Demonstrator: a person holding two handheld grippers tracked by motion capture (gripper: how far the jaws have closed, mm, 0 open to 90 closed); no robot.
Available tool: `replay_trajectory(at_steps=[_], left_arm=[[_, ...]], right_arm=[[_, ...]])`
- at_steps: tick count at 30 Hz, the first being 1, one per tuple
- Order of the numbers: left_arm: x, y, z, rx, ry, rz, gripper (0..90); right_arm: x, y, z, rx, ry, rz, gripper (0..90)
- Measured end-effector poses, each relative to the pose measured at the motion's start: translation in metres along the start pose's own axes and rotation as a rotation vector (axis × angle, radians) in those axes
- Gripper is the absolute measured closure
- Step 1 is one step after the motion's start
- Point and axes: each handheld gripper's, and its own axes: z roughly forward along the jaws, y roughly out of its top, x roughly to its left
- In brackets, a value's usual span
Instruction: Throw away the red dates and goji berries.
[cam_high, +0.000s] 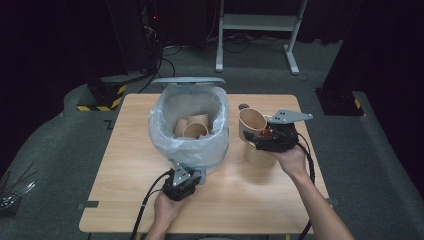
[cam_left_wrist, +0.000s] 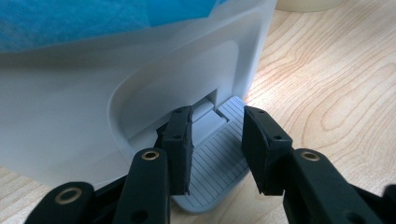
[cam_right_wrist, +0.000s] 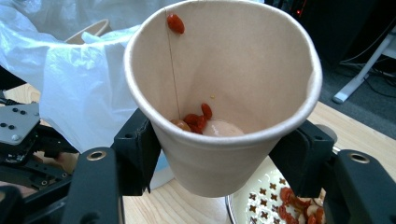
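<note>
While the wooden table (cam_high: 125, 200) carries everything, its biggest load is the white pedal bin (cam_high: 192, 131) standing mid-table, lined with a clear plastic bag (cam_high: 161, 125) and with its lid (cam_high: 188, 80) tipped up at the back. Several brown paper cups (cam_high: 192, 126) lie inside the liner. At the bin's front foot, on the near side, the grey ribbed pedal (cam_left_wrist: 219, 161) juts out over the wood.

To the right of the bin, the right gripper (cam_high: 260, 137) holds a brown paper cup (cam_right_wrist: 219, 93) tilted toward the bin, raised above the table. Its two jaws stand partway open, pressed against opposite sides of the cup's wall near the base. Inside the cup sit a few red berries (cam_right_wrist: 196, 119) and a pale rounded lump (cam_right_wrist: 222, 128), with one more berry stuck high near the rim. Below the cup, a metal strainer (cam_right_wrist: 261, 200) with cross-shaped holes holds more red pieces. Another brown cup (cam_high: 257, 156) stands on the table beneath that hand.

The left gripper (cam_left_wrist: 217, 149) sits low at the bin's front, its jaws parted a moderate way, above the pedal; whether they touch it I cannot tell, and nothing is clamped between the pads.
</note>
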Motion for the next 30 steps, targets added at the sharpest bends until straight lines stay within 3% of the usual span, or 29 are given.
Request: replay_trajectory(at_steps=[12,14,30], left_arm=[[0.0,0.0,0.0,-0.002,-0.017,-0.012,62.8],[0.0,0.0,0.0,-0.002,-0.002,-0.001,62.7],[0.0,0.0,0.0,-0.002,-0.001,0.001,62.5]], right_arm=[[0.002,0.007,0.004,-0.006,0.009,0.0,36.4],[0.001,0.007,0.004,-0.006,0.009,0.001,36.2],[0.0,0.019,0.0,-0.02,0.019,0.002,36.1]])
